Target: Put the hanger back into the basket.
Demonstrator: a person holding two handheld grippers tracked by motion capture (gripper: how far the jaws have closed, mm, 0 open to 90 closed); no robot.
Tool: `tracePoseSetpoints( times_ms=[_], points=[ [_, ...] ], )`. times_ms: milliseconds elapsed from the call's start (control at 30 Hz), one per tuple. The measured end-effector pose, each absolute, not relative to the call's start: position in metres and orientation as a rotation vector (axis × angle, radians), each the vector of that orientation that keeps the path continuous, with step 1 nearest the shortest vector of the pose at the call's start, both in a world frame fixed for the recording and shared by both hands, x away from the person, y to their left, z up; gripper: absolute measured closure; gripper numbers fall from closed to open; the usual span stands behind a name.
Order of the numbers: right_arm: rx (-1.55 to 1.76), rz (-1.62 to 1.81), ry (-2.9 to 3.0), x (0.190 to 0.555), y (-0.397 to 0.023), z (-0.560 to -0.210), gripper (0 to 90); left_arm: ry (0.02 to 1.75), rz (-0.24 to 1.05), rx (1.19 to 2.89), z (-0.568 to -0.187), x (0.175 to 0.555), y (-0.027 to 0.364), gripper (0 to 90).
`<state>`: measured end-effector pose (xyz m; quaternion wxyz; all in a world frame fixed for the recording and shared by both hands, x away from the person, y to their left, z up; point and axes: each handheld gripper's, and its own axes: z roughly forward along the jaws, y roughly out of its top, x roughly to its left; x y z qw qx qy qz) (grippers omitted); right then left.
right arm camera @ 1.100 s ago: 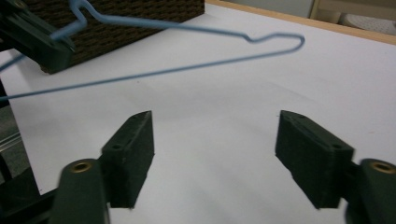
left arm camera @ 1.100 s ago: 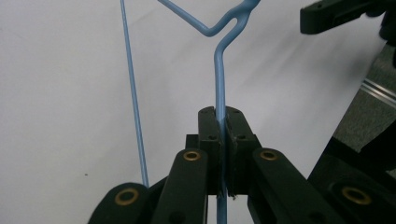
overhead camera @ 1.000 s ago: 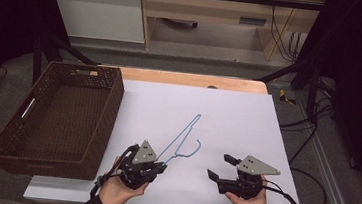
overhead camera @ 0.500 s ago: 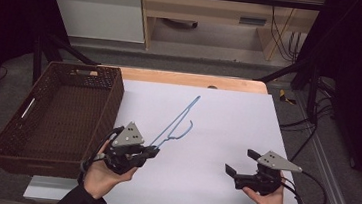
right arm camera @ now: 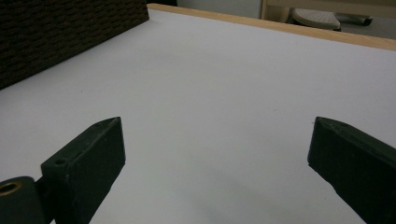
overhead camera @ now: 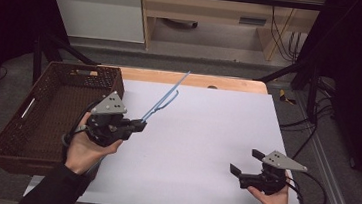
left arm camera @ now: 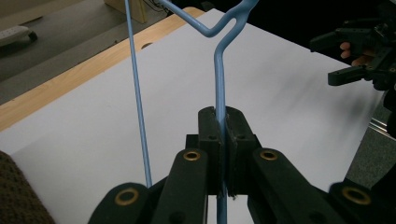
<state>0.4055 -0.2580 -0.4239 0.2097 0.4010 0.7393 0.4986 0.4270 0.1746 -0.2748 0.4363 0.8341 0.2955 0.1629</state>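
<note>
A big flat white table top (overhead camera: 204, 149) with a light wooden edge at the far side takes up most of the space. At its left side sits a dark brown woven basket (overhead camera: 42, 114), wide and shallow.

The left gripper (overhead camera: 139, 124), black with a grey three-cornered plate on top, is up in the air beside the basket. It pinches a thin light blue wire clothes hanger (overhead camera: 165, 100). In the left gripper view the two black jaws are squeezed tight on one blue wire (left arm camera: 219, 93) of the hanger. That wire runs straight up from the jaws, then bends in a little kink near the top. A second blue wire runs beside it on the left. The hanger is off the table and slants up and away, over the table's far left part. It looks smooth and skinny, like a bent stick.

The right gripper (overhead camera: 244, 162) is low, near the table's near right corner, well apart from the hanger. Its jaws have just been opening; they stand wide with nothing between them.
</note>
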Motion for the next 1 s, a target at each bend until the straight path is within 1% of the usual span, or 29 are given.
tracePoseSetpoints(
  times_ms=[467,733,1000],
  points=[
    [1.121,1.373,2.058,0.407,-0.261,-0.425,4.4,0.754,0.466,2.082,-0.255,0.443,0.208,86.9],
    [1.121,1.367,2.055,0.407,-0.262,-0.424,4.3,0.762,0.499,2.082,-0.241,0.447,0.241,86.8],
    [1.121,1.356,2.052,0.408,-0.263,-0.424,4.1,0.779,0.518,2.059,-0.237,0.450,0.275,86.8]
  ],
)
